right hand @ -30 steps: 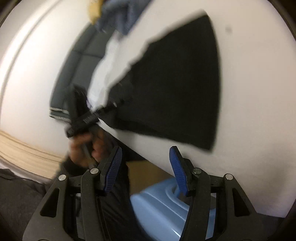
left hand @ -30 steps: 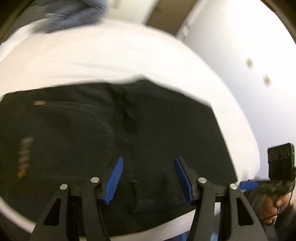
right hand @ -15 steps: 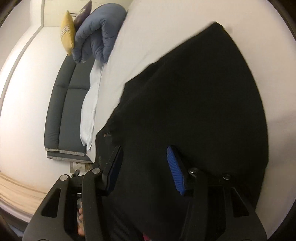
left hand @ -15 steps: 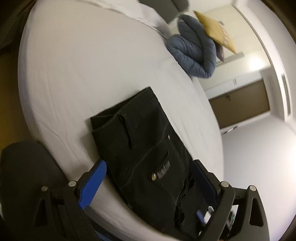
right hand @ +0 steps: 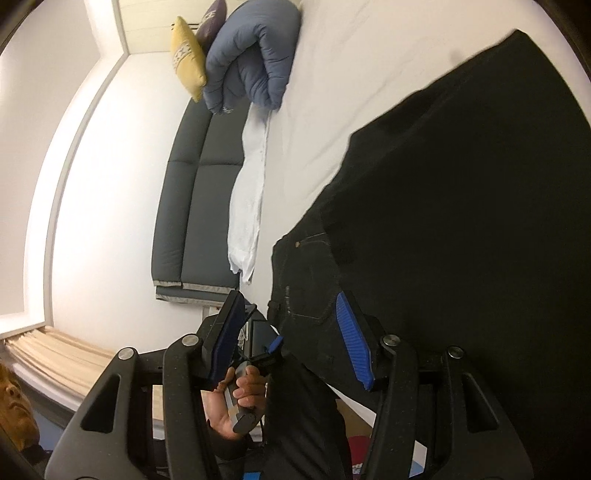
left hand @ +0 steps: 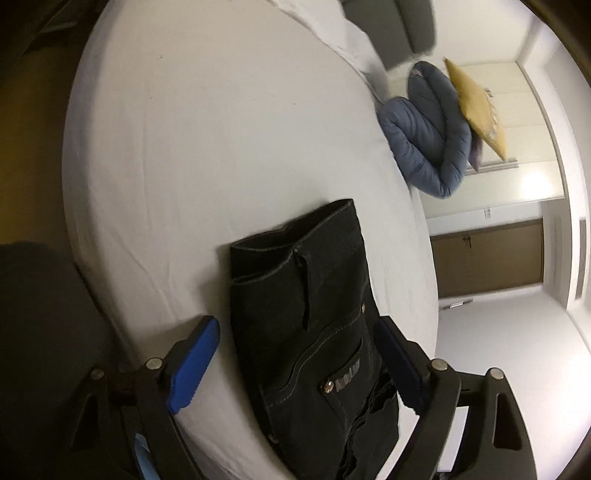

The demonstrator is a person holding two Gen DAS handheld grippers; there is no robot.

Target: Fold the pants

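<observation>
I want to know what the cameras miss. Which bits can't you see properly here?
- Label on the black jeans, left wrist view: too small and blurred to read.
- Far end of the jeans, right wrist view: cut off by the picture edge.
- Purple cushion, right wrist view: mostly hidden behind the yellow cushion and blue duvet.

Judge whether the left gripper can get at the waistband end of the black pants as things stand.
Probably yes: the left gripper has open jaws straddling the black pants on the bed, with nothing in between.

2 close wrist views over the bed (left hand: 207,140), both sharing black pants (left hand: 306,306) and far pillows (right hand: 255,62).
</observation>
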